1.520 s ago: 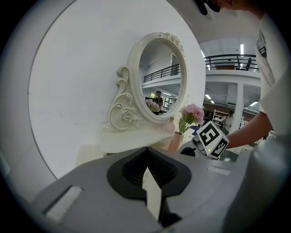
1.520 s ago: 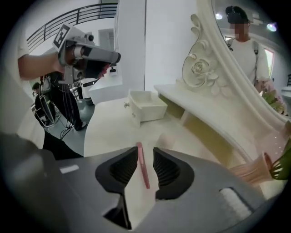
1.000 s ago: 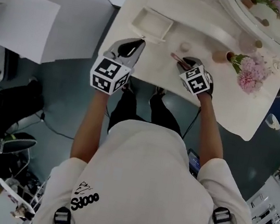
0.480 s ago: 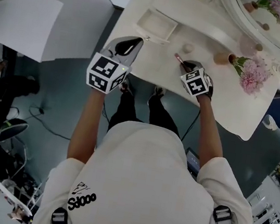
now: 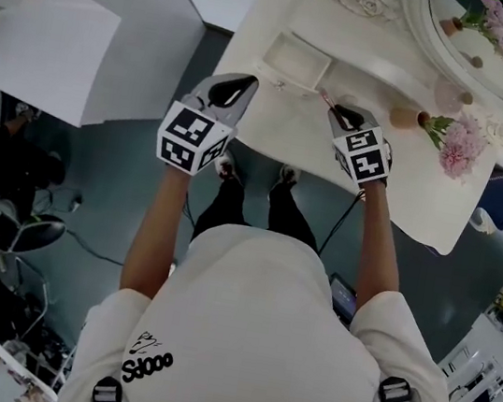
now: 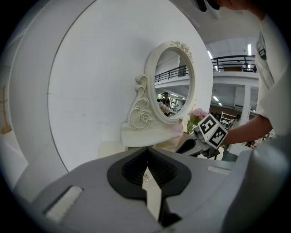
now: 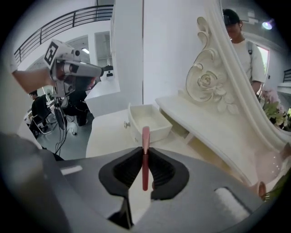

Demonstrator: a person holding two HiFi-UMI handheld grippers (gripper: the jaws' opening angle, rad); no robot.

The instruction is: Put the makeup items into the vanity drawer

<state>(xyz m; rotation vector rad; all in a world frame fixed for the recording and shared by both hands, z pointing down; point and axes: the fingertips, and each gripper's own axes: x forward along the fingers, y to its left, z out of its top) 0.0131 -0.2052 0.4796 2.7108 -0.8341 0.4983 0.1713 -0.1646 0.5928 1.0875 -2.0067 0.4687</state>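
Pink stick [image 7: 145, 139], cream drawer [image 7: 159, 123]

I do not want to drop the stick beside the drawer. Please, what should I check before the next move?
1. Right gripper clamps the stick in its jaws: ok.
2. Drawer open: ok.
3. Room in the drawer: ok, it looks empty.
4. Left gripper away from the drawer: ok, jaws shut, nothing held.
5. Stick over the drawer: not ok, it is short of it.

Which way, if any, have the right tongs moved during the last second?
Yes, slightly: the right tongs, gripping the pink stick, have edged toward the open drawer.
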